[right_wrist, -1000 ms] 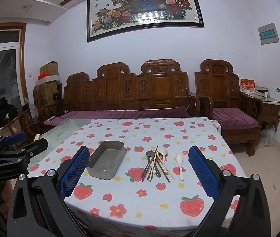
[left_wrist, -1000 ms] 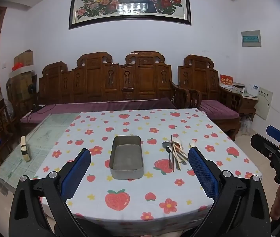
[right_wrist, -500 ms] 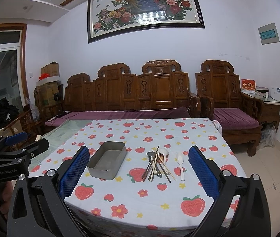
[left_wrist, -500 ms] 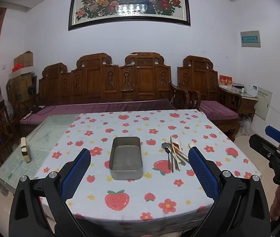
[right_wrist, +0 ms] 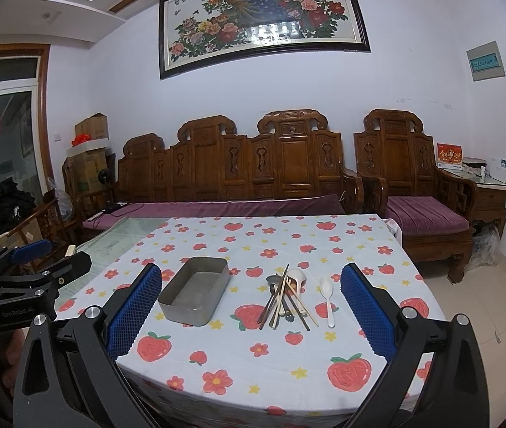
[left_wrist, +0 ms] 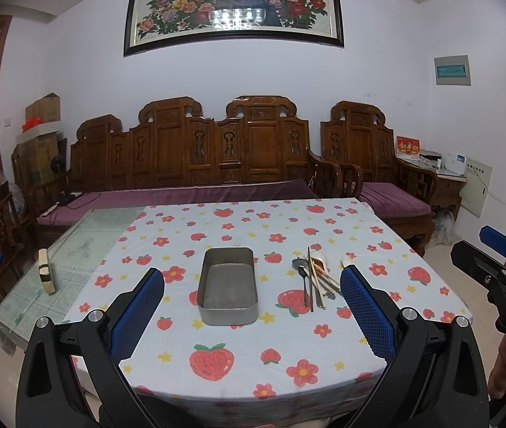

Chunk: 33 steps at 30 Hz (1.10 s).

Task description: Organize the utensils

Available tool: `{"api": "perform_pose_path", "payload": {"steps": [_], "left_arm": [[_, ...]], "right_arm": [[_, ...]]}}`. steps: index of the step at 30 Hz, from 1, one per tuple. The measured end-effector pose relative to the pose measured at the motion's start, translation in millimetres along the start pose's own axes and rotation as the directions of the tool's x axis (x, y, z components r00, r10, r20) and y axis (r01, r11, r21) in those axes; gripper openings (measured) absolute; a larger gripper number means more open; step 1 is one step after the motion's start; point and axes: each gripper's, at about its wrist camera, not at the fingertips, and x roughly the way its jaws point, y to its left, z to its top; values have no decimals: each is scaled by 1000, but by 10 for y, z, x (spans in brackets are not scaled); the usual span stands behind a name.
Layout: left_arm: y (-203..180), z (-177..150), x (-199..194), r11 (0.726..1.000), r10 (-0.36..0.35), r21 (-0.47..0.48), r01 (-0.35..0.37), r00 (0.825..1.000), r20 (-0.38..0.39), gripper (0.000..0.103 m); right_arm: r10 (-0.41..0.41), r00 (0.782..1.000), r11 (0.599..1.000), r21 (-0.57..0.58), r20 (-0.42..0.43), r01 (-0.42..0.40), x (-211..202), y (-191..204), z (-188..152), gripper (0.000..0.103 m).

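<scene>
The left gripper [left_wrist: 251, 306] was spread wide with nothing between its blue pads, held off the near edge of the table [left_wrist: 324, 388]. The right gripper [right_wrist: 251, 306] was likewise splayed and empty at the same edge, further to the right. Each camera caught the other tool at its margin: the right gripper appeared at the right edge of the left view [left_wrist: 502, 271], the left gripper at the left edge of the right view [right_wrist: 21, 285].

Ahead of both lay the strawberry-print tablecloth [right_wrist: 253, 367]. On it sat the metal tin [left_wrist: 228, 285], open-topped and holding nothing, and to its right, apart from it, the utensil pile [right_wrist: 285, 299]: chopsticks, dark metal spoons and a white ladle-like spoon crossed over one another.

The right view showed a white plastic spoon [right_wrist: 328, 296] lying alone just right of the pile; in the left view the right-hand pad hid most of it. The left view alone showed a small pale block [left_wrist: 46, 271] standing on the bare glass left of the cloth. Beyond stood the carved wooden bench [left_wrist: 199, 157].
</scene>
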Motion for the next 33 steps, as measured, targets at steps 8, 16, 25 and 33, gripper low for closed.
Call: {"api": "perform_pose_path", "payload": {"steps": [8, 16, 25, 33], "left_arm": [[31, 4, -14, 1000, 1, 1, -1, 1000, 2, 96], [31, 12, -20, 1000, 0, 1, 0, 1000, 3, 96], [29, 11, -21, 1000, 0, 1, 0, 1000, 5, 96], [20, 44, -74, 1000, 0, 2, 0, 1000, 5, 96]], "right_arm": [[0, 1000, 1000, 0, 2, 0, 9, 29, 17, 100], [-1, 1000, 1000, 0, 3, 1, 12, 54, 33, 100], [0, 1000, 1000, -1, 6, 0, 3, 57, 38, 100], [2, 1000, 1000, 0, 7, -2, -13, -5, 19, 100]]}}
